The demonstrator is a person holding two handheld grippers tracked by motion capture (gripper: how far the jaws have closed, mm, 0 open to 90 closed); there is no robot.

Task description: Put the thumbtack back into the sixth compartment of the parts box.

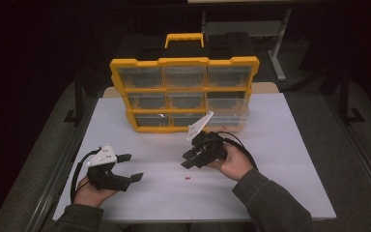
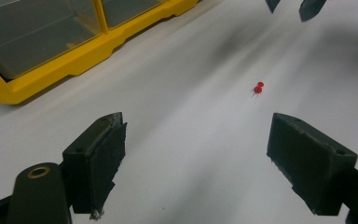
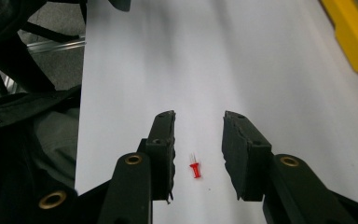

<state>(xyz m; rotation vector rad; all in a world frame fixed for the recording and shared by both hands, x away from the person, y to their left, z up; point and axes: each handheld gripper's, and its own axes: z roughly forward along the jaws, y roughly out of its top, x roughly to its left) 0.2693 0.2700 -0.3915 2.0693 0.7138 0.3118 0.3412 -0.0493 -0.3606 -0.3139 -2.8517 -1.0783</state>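
Yellow organizer [image 1: 183,92] stands at table [image 1: 280,159] rear, nothing blocking red pin [image 3: 195,170]. Right gripper [image 3: 198,140] tilted down w/ jaws apart, straddling pin, not touching. Left gripper [image 2: 193,158] wide open, empty.

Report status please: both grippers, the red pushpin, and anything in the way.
Right gripper open, jaws either side of red pushpin, not touching. Left gripper open, idle. Pushpin flat on white table. Path clear.

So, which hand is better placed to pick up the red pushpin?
Right. The right claw is open just above the red pushpin, which lies between its jaws. The left claw rests open farther away.
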